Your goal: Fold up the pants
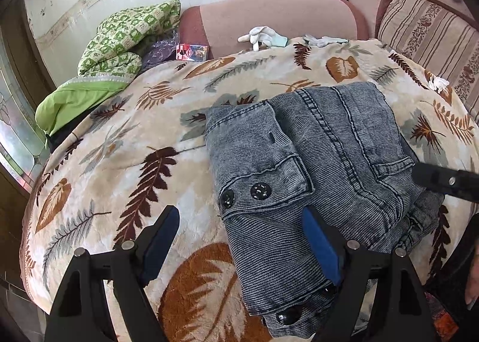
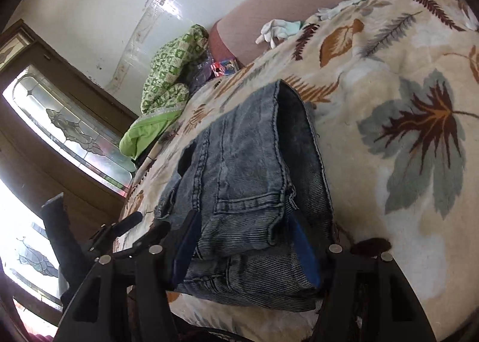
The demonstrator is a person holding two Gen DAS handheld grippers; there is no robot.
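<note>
Grey-blue denim pants (image 1: 314, 162) lie folded in a thick bundle on a leaf-patterned blanket (image 1: 119, 147). My left gripper (image 1: 239, 222) is open just above the bundle's near end, its right finger over the denim, its left finger over the blanket. In the right wrist view the folded pants (image 2: 239, 180) fill the middle. My right gripper (image 2: 242, 234) is open with its jaws on either side of the bundle's near edge, not closed on it. Part of the right gripper (image 1: 446, 181) shows at the right edge of the left wrist view.
A green patterned quilt (image 1: 119, 39) lies at the back left. White gloves (image 1: 263, 35) sit at the blanket's far edge against a pink sofa back (image 1: 269, 18). A striped cushion (image 1: 428, 33) is at the back right. A glass-panelled door (image 2: 60, 132) is on the left.
</note>
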